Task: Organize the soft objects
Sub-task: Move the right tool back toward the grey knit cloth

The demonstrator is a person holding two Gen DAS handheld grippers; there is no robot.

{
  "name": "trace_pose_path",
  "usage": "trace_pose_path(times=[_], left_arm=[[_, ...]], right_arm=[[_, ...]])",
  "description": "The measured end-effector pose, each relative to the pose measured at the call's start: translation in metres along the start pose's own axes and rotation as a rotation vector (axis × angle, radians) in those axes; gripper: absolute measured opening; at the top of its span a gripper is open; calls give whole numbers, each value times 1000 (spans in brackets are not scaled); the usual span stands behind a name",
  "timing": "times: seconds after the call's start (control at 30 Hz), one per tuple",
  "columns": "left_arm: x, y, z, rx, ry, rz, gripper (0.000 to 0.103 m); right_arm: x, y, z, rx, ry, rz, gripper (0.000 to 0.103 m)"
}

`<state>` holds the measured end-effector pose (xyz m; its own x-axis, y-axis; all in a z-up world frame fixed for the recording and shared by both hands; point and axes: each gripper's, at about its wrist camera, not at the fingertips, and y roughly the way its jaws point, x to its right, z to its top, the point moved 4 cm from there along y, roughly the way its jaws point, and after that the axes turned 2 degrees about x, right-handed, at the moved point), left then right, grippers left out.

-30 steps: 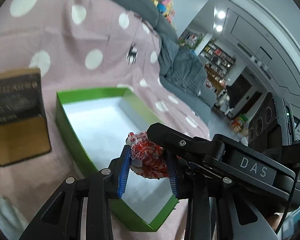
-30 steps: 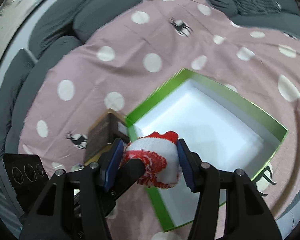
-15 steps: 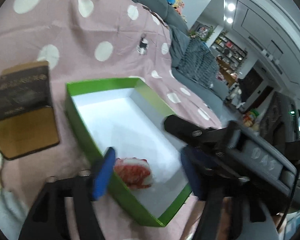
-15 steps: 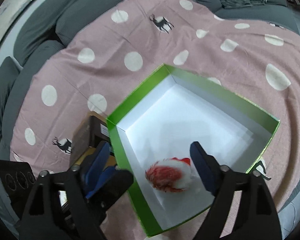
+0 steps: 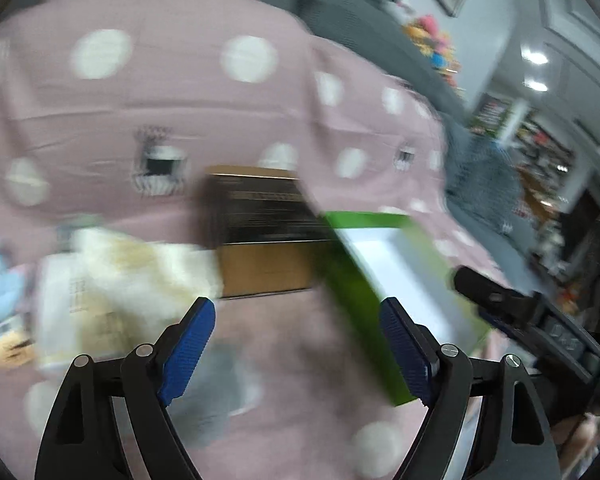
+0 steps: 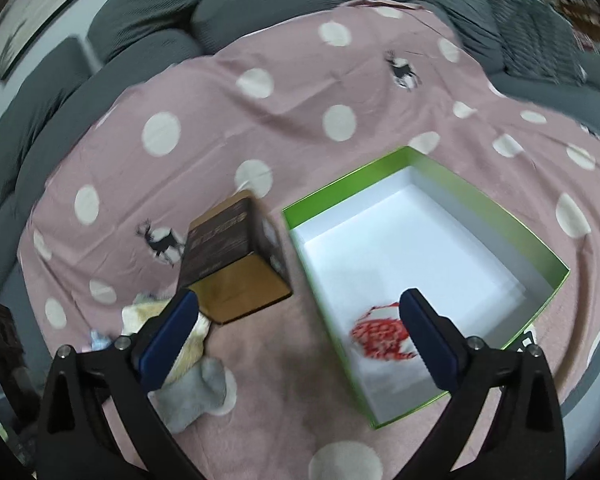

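My left gripper point(image 5: 296, 344) and right gripper point(image 6: 300, 336) are wide apart, so I should reach low for the towels point(image 6: 188, 376) at lower left.

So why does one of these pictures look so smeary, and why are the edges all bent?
Left wrist view: heavy motion blur smears the green box and brown box, though the fingers stay sharp. Right wrist view: much crisper, with only the red sock slightly soft. Both views: the fisheye lens curves the sofa and darkens the corners.
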<state>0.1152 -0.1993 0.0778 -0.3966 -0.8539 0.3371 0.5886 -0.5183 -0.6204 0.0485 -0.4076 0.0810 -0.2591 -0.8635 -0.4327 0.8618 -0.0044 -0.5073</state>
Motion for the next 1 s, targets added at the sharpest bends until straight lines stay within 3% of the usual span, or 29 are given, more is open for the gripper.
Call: trace_pose_path(times=[0.1, 0.3, 0.53, 0.67, 0.77, 0.97, 1.0], left_arm=[[-41, -24, -5, 11, -57, 127, 85], [-101, -62, -28, 20, -159, 257, 85], [-156, -81, -62, -4, -257, 337, 85], [-179, -84, -86, -36, -290, 379, 85], [-198, -91, -103, -49, -335, 393, 85], [-227, -108, -124, -49, -388, 429, 85], [-233, -111, -127, -49, -400, 436, 85]], right_arm=[[-20, -6, -12, -23, -53, 18, 102], [-60, -9, -38, -96, -134, 84, 102], [-112, 11, -71, -236, -201, 236, 101], [-136, 33, -89, -302, -234, 249, 101], [-144, 60, -103, -344, -267, 210, 98], [-140, 110, -127, -429, -268, 138, 79], [-139, 115, -130, -439, -274, 125, 64]])
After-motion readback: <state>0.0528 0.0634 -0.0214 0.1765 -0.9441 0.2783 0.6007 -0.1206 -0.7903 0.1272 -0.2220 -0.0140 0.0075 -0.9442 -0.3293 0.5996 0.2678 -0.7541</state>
